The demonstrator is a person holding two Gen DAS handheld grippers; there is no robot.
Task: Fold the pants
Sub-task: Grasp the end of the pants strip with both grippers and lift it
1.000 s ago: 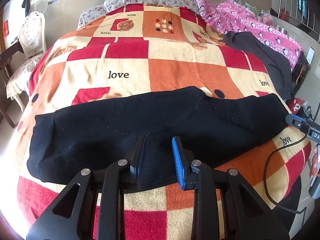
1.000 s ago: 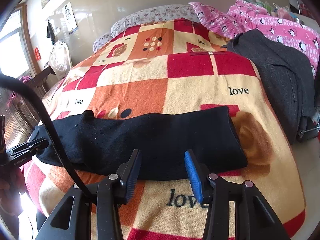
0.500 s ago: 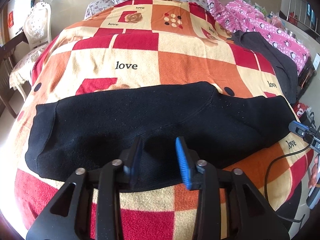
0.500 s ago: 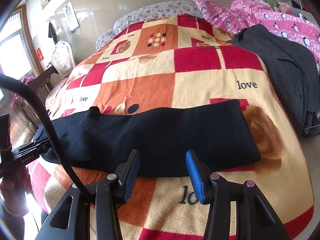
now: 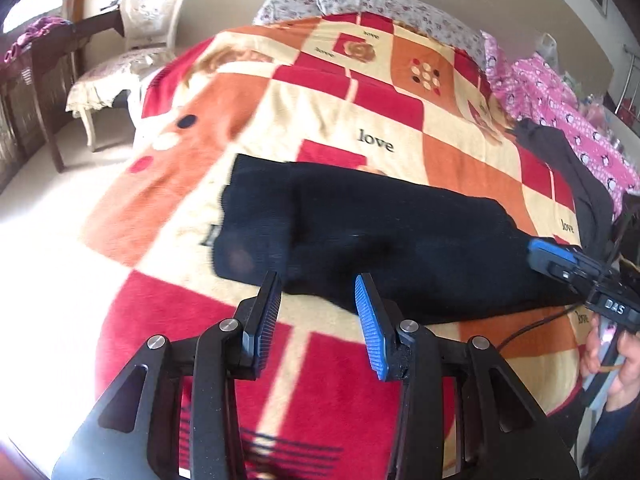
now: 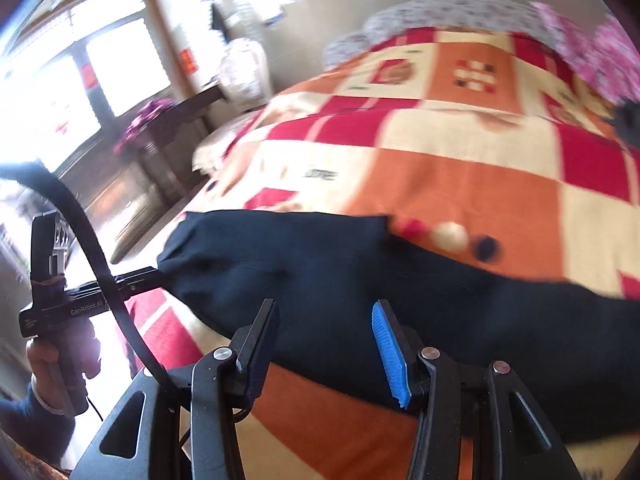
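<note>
Bed: a red, orange and cream checked fleece blanket [image 5: 320, 120] is covering it.
Pants: long black knitted pants [image 5: 380, 232] are lying flat across the blanket's near part, doubled lengthwise, one end squared, edges blurred.
Left claw [image 5: 318, 300]: is standing apart, empty, just before the pants' near edge.
Right claw [image 6: 324, 328]: is standing apart, empty, over the near edge.

The word "love" is printed in black on cream squares of the red, orange and cream checked blanket [image 5: 328, 92], "DAS" on the black right gripper [image 5: 560, 260], and "GenRobot.AI" on the black left gripper [image 6: 160, 276].
</note>
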